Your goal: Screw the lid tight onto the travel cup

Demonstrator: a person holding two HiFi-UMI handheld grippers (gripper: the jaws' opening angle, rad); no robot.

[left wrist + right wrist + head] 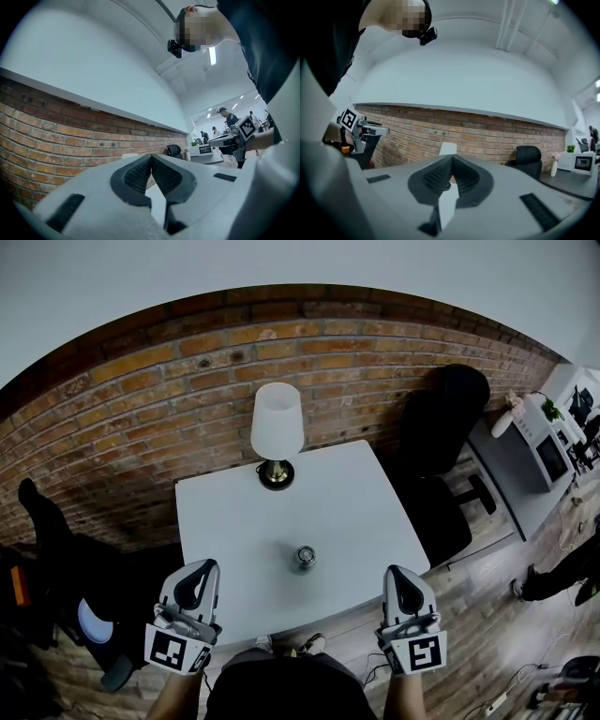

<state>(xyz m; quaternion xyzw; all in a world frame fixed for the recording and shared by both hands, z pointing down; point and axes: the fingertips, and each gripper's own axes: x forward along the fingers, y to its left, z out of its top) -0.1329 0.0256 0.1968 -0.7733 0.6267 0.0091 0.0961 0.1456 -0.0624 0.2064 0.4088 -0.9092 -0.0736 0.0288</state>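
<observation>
A small metal travel cup (304,558) with its lid on top stands upright near the middle of the white table (356,512), toward the front edge. My left gripper (201,570) hovers at the table's front left corner, jaws shut with nothing between them. At the front right corner my right gripper (400,577) is likewise shut and empty. Both are well apart from the cup. In the left gripper view the shut gripper (151,159) points at the brick wall. The right gripper view shows its gripper (452,161) closed, with the lamp behind it; the cup is hidden in both.
A table lamp (277,432) with a white shade stands at the table's back edge. A brick wall (141,399) runs behind. A black office chair (441,437) sits to the right of the table. Dark objects lie on the floor at left.
</observation>
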